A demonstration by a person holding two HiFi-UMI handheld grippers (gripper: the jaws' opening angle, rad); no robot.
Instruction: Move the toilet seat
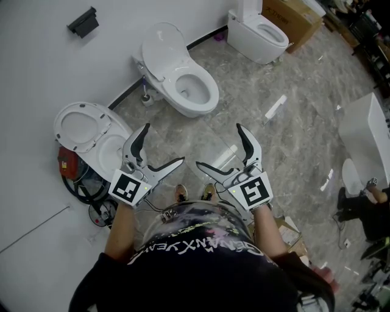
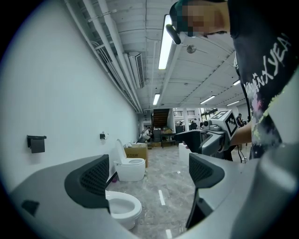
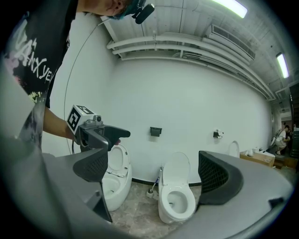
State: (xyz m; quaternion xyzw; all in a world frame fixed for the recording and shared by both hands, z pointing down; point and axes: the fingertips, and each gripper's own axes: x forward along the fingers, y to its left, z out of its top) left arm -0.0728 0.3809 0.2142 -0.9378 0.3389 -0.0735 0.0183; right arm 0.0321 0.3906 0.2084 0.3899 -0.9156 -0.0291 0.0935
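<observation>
Along the wall (image 1: 36, 55) at our left, near toilet (image 1: 91, 134) closest to us, middle toilet (image 1: 183, 85) beyond it, brush (image 1: 146, 97) on the floor (image 1: 292, 140) between them, far toilet (image 1: 259, 33) further on, cardboard box (image 1: 298, 18) behind it.

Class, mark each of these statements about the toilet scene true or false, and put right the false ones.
1. The left gripper and the right gripper both have jaws apart with nothing between them. True.
2. The middle toilet's lid is down. False: the middle toilet has its lid raised towards the wall.
3. Three toilets stand along the white wall. True.
4. The left gripper is clamped on the nearest toilet's seat. False: it is open in the air, apart from the nearest toilet.
5. A cardboard box stands by the farthest toilet. True.
</observation>
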